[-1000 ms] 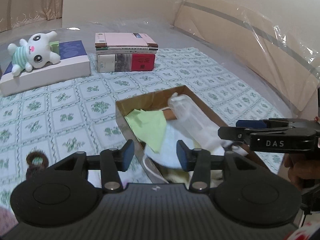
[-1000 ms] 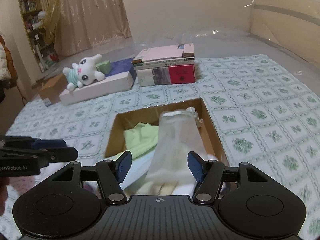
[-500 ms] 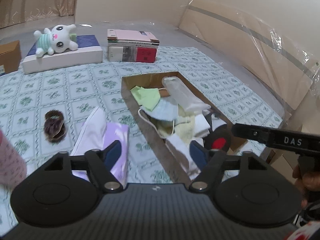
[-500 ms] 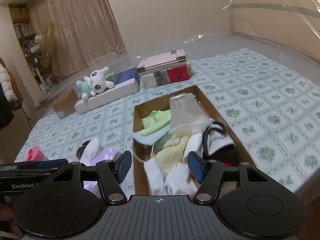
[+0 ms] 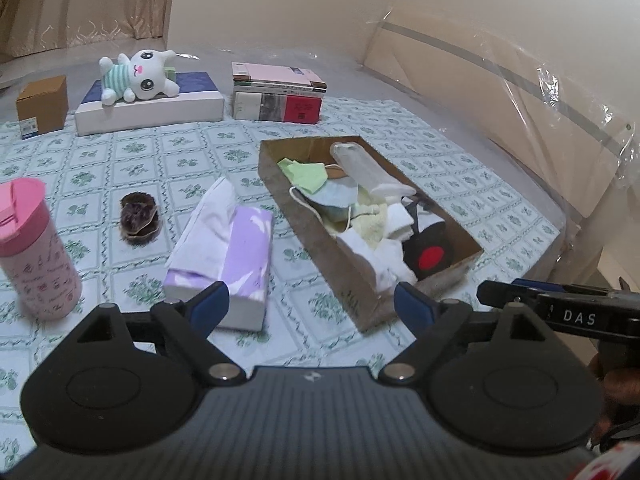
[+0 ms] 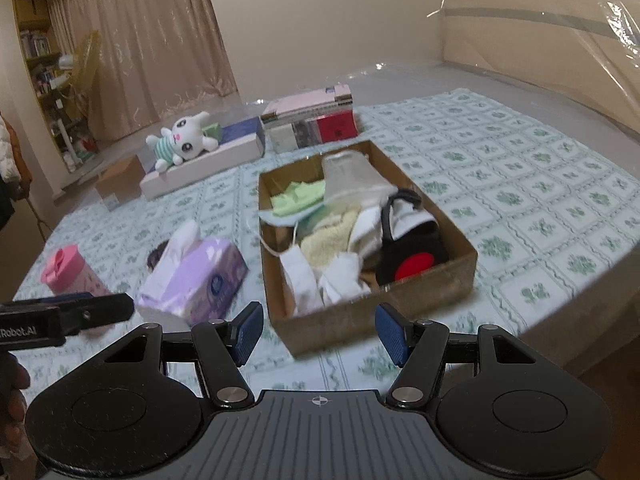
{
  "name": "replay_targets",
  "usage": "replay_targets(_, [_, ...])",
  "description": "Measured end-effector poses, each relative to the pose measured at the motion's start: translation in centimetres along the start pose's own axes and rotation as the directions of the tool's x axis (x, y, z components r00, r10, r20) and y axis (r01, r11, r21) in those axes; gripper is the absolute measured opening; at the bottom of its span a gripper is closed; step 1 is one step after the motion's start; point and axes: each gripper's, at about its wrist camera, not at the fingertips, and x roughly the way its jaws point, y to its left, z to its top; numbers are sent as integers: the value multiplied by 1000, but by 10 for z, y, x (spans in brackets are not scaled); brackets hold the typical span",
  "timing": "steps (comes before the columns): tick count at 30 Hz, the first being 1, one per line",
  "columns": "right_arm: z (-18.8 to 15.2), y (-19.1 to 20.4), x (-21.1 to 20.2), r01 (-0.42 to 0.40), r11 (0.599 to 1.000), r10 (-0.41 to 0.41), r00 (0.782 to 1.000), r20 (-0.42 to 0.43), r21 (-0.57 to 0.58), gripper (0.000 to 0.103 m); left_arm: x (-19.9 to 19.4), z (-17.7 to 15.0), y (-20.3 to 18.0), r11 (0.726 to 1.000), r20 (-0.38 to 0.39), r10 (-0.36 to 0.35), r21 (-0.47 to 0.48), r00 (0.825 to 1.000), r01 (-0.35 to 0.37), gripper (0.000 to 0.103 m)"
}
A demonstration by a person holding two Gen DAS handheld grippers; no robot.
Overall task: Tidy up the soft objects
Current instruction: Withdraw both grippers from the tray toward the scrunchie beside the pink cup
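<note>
A brown cardboard box (image 5: 316, 236) (image 6: 468, 258) lies on the patterned bed cover, filled with a green cloth (image 5: 306, 172), face masks, white and yellow cloths and a black pouch with a red dot (image 6: 412, 262). A purple tissue pack (image 5: 236, 252) (image 6: 196, 276) lies left of the box. Beyond it sits a dark furry hair tie (image 5: 138, 216). My left gripper (image 5: 310, 306) hangs near the box's front corner, its jaws opening with nothing between them. My right gripper (image 6: 318, 330) stands open and empty before the box's near wall.
A pink lidded cup (image 5: 34, 248) (image 6: 70, 272) stands at the left. A white plush toy (image 5: 138, 74) lies on a flat white box at the back, beside stacked books (image 5: 278, 98) and a small carton (image 5: 42, 104). Plastic-wrapped headboard (image 5: 520, 92) lines the right.
Both grippers have drawn back from over the box, so the whole box, tissue pack and cup now show. The left jaws have spread wider.
</note>
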Motion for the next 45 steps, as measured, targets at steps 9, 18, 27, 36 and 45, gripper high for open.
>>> replay_targets(9, [-23, 16, 1, -36, 999, 36, 998, -54, 5, 62, -20, -24, 20, 1000, -18, 14, 8, 1000, -14, 88])
replay_targets(18, [-26, 52, 9, -104, 994, 101, 992, -82, -37, 62, -39, -37, 53, 999, -24, 52, -14, 998, -52, 88])
replay_targets(27, [-28, 82, 24, -154, 985, 145, 984, -108, -78, 62, -54, -45, 94, 993, -23, 110, -37, 994, -111, 88])
replay_targets(36, [-29, 106, 36, -193, 974, 177, 975, -131, -122, 62, -64, -48, 119, 988, -20, 143, -57, 989, -144, 88])
replay_targets(45, [-30, 131, 47, -216, 964, 194, 971, -141, -155, 62, -72, -51, 141, 985, -16, 163, -62, 987, -163, 88])
